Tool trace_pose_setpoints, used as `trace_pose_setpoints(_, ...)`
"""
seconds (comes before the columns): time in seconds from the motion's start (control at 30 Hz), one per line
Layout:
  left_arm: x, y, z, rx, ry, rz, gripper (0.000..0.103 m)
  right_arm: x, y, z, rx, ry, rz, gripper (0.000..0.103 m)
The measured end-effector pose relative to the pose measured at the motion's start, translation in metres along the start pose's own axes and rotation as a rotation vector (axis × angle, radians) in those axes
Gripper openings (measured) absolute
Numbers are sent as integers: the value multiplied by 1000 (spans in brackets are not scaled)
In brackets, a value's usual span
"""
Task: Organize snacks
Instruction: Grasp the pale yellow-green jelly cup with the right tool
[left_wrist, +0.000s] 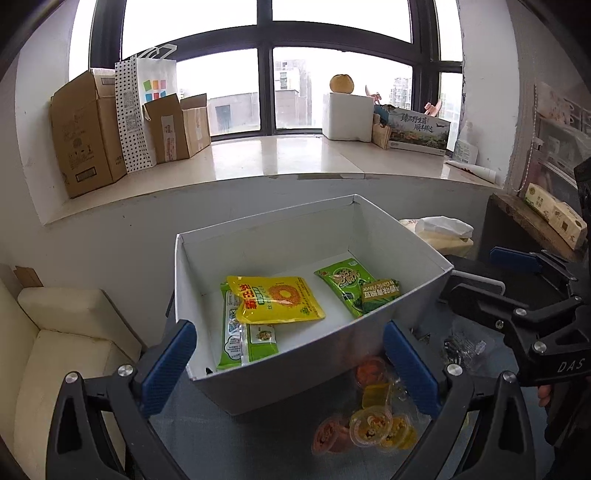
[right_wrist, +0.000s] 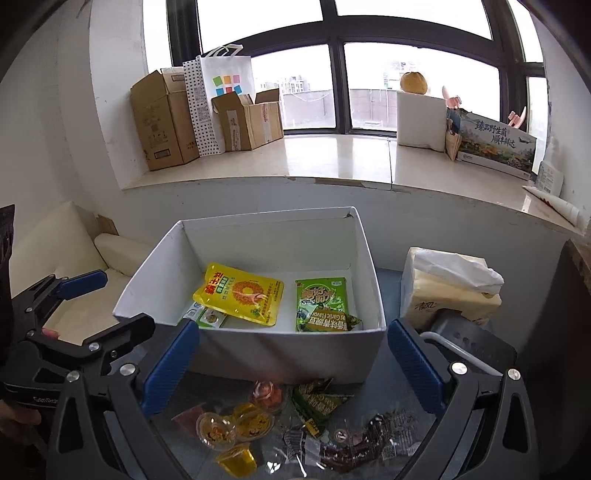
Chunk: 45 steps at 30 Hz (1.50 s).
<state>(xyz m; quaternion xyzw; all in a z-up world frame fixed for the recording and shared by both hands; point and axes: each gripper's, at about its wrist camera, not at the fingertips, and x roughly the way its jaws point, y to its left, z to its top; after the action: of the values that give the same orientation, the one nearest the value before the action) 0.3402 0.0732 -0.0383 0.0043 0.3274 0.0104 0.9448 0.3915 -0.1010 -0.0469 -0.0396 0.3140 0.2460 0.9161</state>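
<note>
a white open box (right_wrist: 258, 343) is seen on the table, with a yellow snack pouch (right_wrist: 240, 293) lying over a green-and-white packet (left_wrist: 243, 336) at one side and green pea packets (right_wrist: 321, 306) at the other. the left gripper (left_wrist: 291, 363) is held with its jaws wide apart, nothing between the pads, low at the box's near wall. the right gripper (right_wrist: 293, 369) is likewise spread wide and empty, above loose jelly cups (right_wrist: 236, 428), a green packet (right_wrist: 317, 400) and dark wrapped snacks (right_wrist: 369, 439) scattered in front of the box. a tissue pack (right_wrist: 450, 291) is seen just beside the box.
</note>
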Motion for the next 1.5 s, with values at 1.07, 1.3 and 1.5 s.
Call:
trace_pose_setpoints(1.07,-95,-28,-164,-95,103,-77,103,18,-18,-157,137,213,-47,103)
trace_pose_setpoints(1.3,-83,-24,-165,-108,128,-75,103,40,-15,-149,98,241,-78,55)
trace_pose_setpoints(1.5,-72,-28,-162,-103,138,-82,103,37,-14,-149,74,229,-45,46)
